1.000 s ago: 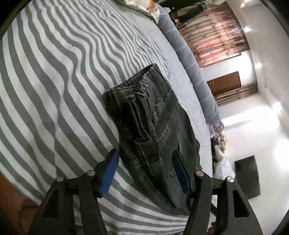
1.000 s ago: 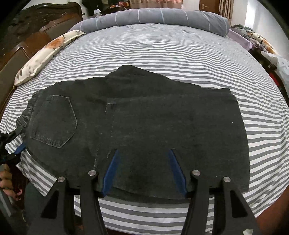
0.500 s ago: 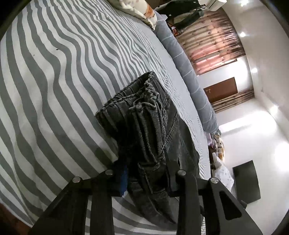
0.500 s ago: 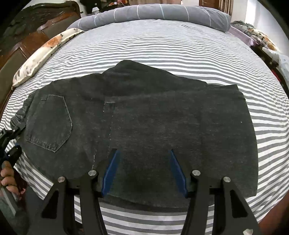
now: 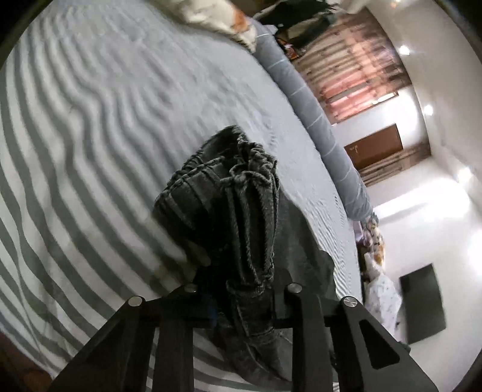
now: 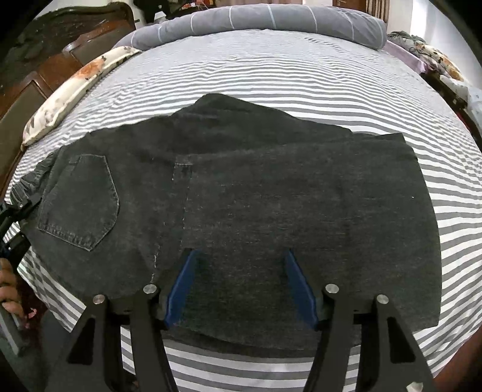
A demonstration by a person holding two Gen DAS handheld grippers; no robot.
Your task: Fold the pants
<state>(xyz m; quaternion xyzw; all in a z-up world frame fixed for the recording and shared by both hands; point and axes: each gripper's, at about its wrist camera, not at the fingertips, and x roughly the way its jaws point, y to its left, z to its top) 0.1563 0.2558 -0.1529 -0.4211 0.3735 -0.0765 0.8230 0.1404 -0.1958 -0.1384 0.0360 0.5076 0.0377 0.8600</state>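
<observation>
Pants (image 6: 256, 196): dark grey denim, matt, coarse weave, pale stitching; gathered waistband (image 5: 238, 187) ribbed and puckered. Bedsheet (image 6: 286, 75): soft cloth, grey-white stripes, matt, lightly rippled. Bolster (image 6: 271, 18): smooth grey fabric, thin pale lines. Headboard (image 6: 60, 51): dark carved wood, slight sheen. Right gripper (image 6: 241, 283): matt black plastic frame, blue pads, shiny metal screw heads. Left gripper (image 5: 244, 301): same black plastic.

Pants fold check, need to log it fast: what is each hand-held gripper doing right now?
Left hand-held gripper: jaws closing on the bunched waistband of the pants.
Right hand-held gripper: open above the pants, holding nothing.
</observation>
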